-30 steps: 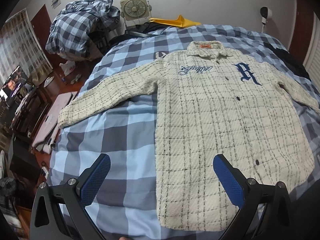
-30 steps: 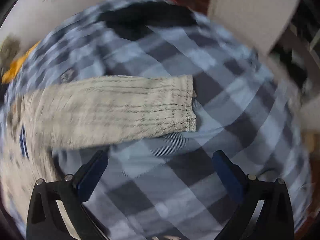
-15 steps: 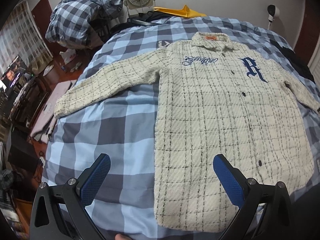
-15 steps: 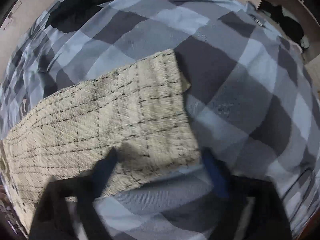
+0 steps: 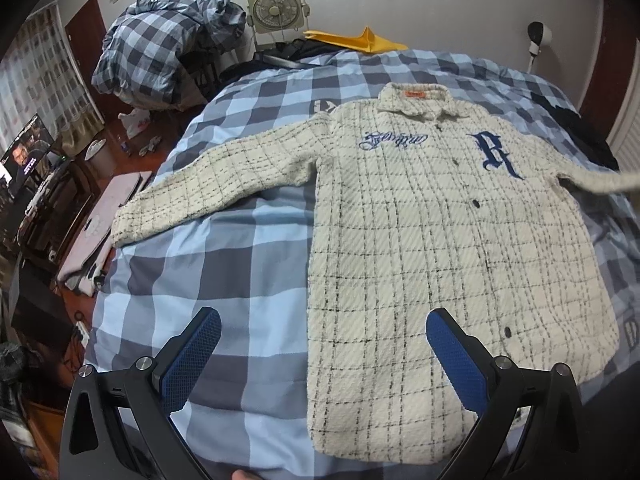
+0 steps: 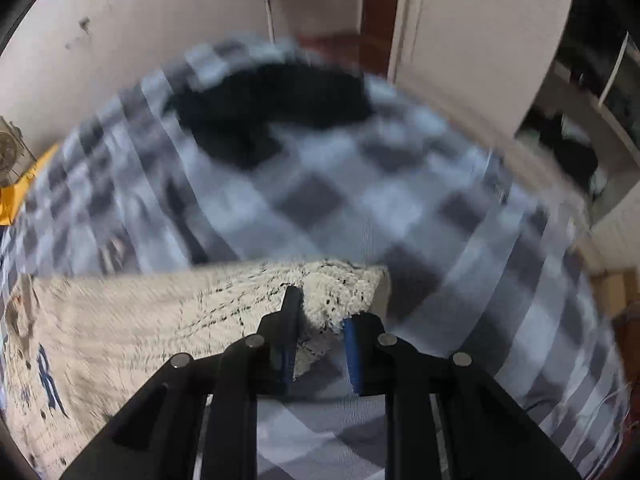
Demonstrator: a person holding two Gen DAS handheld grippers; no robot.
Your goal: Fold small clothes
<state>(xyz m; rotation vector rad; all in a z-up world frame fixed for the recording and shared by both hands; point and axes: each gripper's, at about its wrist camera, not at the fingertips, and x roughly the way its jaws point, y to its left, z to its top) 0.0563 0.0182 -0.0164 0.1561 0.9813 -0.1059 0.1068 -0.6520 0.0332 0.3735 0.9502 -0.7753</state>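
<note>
Shirt [image 5: 440, 220] lies flat on the bed [image 5: 224, 264], thick and floppy; right claw [image 6: 320, 344] has just been closing, pinching the cuff [image 6: 340, 292], a sensible hold. Left claw [image 5: 324, 344] gapes empty.

Checked bedspread [image 5: 240, 264], heaped duvet [image 5: 168, 52], box fan [image 5: 276, 8] — yellow cloth [image 5: 360, 40] beside it.

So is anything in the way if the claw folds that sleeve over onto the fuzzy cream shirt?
Nothing visible. The right claw has just been closing on the sleeve's cuff. The front of the cream checked shirt lies flat and bare on the blue checked bedspread. The black cloth sits farther up the bed, off to one side.
</note>
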